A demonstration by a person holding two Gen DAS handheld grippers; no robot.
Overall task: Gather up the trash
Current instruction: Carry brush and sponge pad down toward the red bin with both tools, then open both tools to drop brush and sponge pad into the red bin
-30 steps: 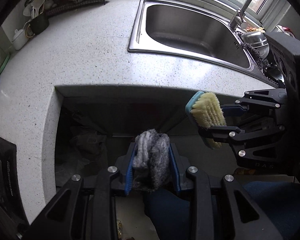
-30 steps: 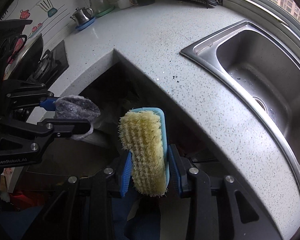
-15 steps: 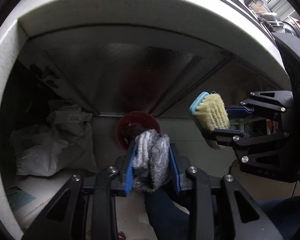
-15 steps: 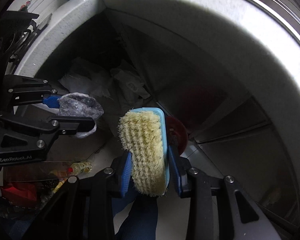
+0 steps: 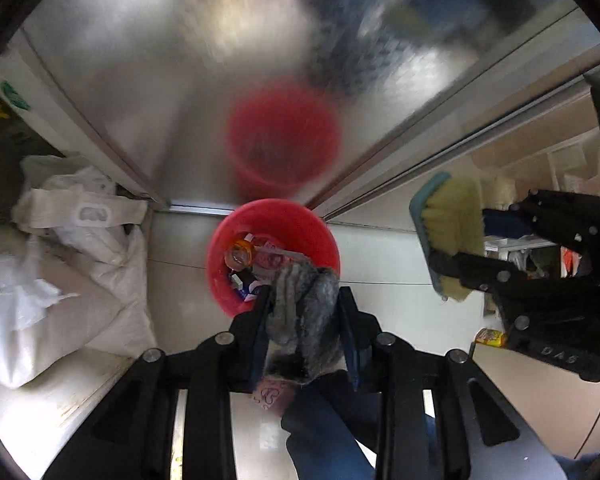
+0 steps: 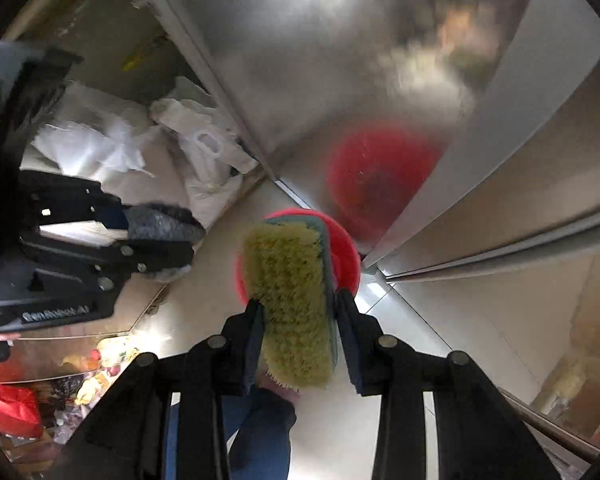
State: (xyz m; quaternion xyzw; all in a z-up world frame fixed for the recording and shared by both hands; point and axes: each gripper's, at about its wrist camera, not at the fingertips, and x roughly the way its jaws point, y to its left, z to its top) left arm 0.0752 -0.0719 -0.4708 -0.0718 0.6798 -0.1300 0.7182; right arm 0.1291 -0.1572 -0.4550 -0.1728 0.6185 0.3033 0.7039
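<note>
Steel cabinet panels (image 5: 140, 80) back a pale floor. Left gripper (image 5: 304, 312): jaws clenched on a grey scouring pad (image 5: 304, 304), above the near rim of a red bin (image 5: 216, 256) holding trash. Right gripper (image 6: 300, 320): jaws clenched on a bristle brush (image 6: 292, 292), near the bin's right. White sacks (image 5: 60, 272): far left.

On my left tongs (image 6: 168, 242), seen from my right-hand camera, the black body reads "GenRobot.AI". On my right tongs (image 5: 456, 256), seen from the left, only "DAS" shows.
</note>
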